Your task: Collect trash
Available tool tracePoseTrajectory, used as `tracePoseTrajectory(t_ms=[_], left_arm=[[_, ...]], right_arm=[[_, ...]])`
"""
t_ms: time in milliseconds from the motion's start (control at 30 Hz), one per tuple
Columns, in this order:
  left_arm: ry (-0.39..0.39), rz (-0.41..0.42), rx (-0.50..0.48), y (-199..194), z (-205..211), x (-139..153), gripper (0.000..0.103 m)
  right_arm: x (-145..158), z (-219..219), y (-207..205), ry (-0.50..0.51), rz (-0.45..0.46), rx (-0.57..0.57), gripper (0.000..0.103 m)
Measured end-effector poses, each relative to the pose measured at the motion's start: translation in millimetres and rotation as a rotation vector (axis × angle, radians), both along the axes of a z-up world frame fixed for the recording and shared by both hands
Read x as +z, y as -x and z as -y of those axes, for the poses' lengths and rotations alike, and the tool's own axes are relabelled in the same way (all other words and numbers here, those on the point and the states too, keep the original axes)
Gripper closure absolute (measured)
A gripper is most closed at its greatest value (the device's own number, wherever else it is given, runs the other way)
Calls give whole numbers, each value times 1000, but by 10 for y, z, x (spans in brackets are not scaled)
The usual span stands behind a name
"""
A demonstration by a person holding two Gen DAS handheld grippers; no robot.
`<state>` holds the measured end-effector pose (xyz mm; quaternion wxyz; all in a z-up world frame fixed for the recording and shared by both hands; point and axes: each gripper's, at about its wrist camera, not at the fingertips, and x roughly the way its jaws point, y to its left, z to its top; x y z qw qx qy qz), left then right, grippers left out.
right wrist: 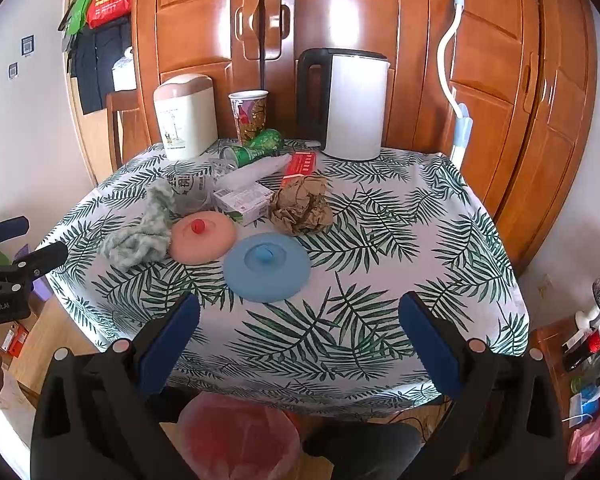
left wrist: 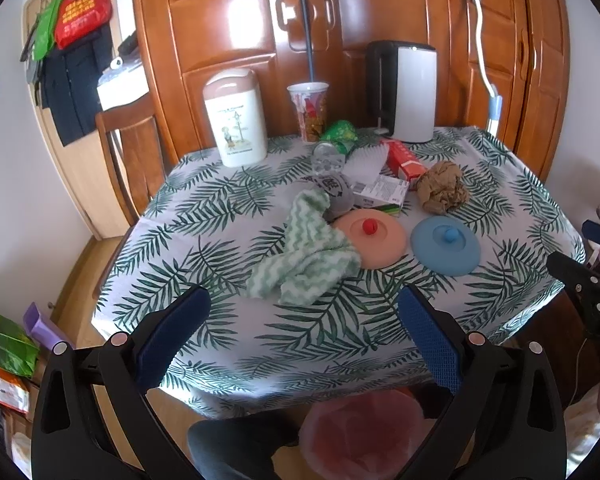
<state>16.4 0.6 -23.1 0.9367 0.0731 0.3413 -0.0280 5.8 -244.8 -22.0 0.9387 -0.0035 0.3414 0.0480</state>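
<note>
Surface [right wrist: 380, 240], leaf-print cloth: trash clustered mid-far.
Bin [right wrist: 236, 436], pink liner: below near edge.
Crumpled brown paper [right wrist: 302, 208]: ahead, slightly left of right gripper [right wrist: 300, 340]; likely the nearer arm.
Left gripper [left wrist: 304, 332]: both gape wide, empty.

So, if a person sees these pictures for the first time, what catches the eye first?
Probably the round blue silicone lid and the round peach silicone lid, side by side on the leaf-patterned tablecloth. Behind them lies a crumpled brown paper ball, and under the near table edge stands a bin with a pink liner.
</note>
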Motion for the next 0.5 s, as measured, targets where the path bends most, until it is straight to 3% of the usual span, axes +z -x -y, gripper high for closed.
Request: tracePoseTrajectory(t_ms=[500], left_arm=[[0,-2,-3,0,6,-9,6]], right_arm=[[-8,-20,3,-5,0,11,5]])
